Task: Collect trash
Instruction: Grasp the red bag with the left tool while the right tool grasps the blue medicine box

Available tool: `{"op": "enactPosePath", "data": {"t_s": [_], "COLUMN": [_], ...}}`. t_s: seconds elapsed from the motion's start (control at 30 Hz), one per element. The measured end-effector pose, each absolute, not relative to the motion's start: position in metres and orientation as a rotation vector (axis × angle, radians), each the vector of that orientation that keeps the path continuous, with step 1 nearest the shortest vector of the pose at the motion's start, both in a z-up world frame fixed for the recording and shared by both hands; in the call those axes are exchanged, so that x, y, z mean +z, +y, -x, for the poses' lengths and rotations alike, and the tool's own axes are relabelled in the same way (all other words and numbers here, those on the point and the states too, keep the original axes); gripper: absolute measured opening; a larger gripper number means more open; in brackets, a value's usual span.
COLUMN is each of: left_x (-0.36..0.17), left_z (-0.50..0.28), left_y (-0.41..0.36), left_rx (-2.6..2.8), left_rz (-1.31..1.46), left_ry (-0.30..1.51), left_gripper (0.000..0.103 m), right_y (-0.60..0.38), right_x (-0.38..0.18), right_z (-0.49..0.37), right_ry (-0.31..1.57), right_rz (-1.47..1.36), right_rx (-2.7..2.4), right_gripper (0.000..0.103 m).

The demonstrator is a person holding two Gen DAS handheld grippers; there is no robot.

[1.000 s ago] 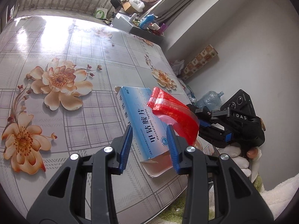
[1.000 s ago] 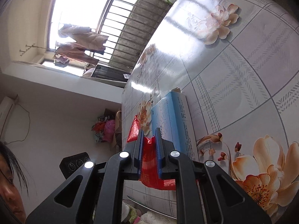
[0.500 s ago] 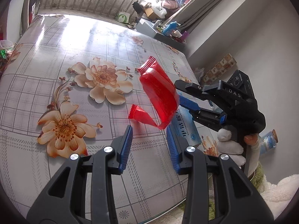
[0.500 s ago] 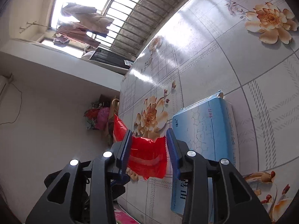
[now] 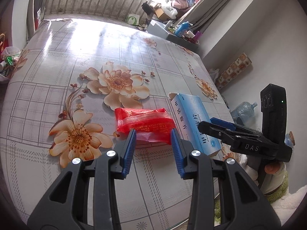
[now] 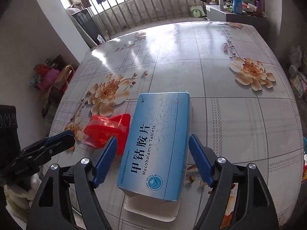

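Note:
A crumpled red wrapper (image 5: pixel 144 121) lies on the flowered table (image 5: pixel 76 57), just ahead of and between the tips of my left gripper (image 5: pixel 153 133), whose pads do not press on it; the gripper stands partly open. Right of the wrapper lies a blue tablet box (image 5: pixel 193 122). My right gripper (image 5: pixel 207 123) reaches in over the box from the right. In the right wrist view its jaws are opening around the blue box (image 6: pixel 159 140) without touching it. The red wrapper (image 6: pixel 107 130) lies left of the box, with my left gripper (image 6: pixel 70 137) beside it.
The table's near edge (image 5: pixel 172 224) is close below the grippers. A hand (image 5: pixel 272 167) holds the right gripper. Bags (image 6: pixel 49 76) sit on the floor at the left, a water bottle (image 5: pixel 243 109) at the right, a cluttered cabinet (image 5: pixel 172 32) at the back.
The right gripper let go of the red wrapper, which dropped onto the table. That gripper rolled upright, widened its jaws and now straddles the blue box.

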State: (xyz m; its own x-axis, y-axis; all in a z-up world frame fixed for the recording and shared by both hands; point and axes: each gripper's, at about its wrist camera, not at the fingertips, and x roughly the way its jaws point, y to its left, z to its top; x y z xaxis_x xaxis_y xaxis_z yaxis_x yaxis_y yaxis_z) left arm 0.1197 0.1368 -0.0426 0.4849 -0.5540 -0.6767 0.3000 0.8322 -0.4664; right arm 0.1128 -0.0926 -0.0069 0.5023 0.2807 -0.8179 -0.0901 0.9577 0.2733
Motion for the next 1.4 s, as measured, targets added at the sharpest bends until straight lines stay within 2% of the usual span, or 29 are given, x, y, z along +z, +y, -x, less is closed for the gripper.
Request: {"op": "enactPosePath", "data": {"t_s": [0.23, 0.47, 0.9, 0.97, 1.03, 1.13, 1.4], "left_x": [-0.026, -0.071, -0.087, -0.085, -0.083, -0.077, -0.069], "left_z": [-0.156, -0.207, -0.149, -0.14, -0.133, -0.123, -0.095], "left_y": [0.135, 0.111, 0.125, 0.126, 0.125, 0.117, 0.09], "left_rx": [-0.547, -0.512, -0.686, -0.71, -0.734, -0.752, -0.761], "left_rz": [0.266, 0.225, 0.431, 0.438, 0.434, 0.369, 0.051], "left_ry": [0.867, 1.041, 1.178, 1.18, 1.177, 1.16, 1.108], "left_gripper": [0.035, 0.034, 0.034, 0.036, 0.049, 0.059, 0.061], "right_y": [-0.076, -0.082, -0.172, -0.177, -0.178, -0.18, -0.174], "right_x": [-0.013, -0.015, -0.011, -0.008, -0.005, -0.003, -0.011], "right_z": [-0.103, -0.107, -0.088, -0.085, -0.085, -0.089, -0.108], "right_ry": [1.043, 1.057, 1.022, 1.003, 0.987, 0.983, 1.019], "right_rz": [-0.06, -0.063, -0.223, -0.224, -0.214, -0.197, -0.159], "right_rx": [0.19, 0.19, 0.123, 0.135, 0.152, 0.151, 0.212], "right_gripper": [0.078, 0.078, 0.076, 0.076, 0.076, 0.076, 0.078]}}
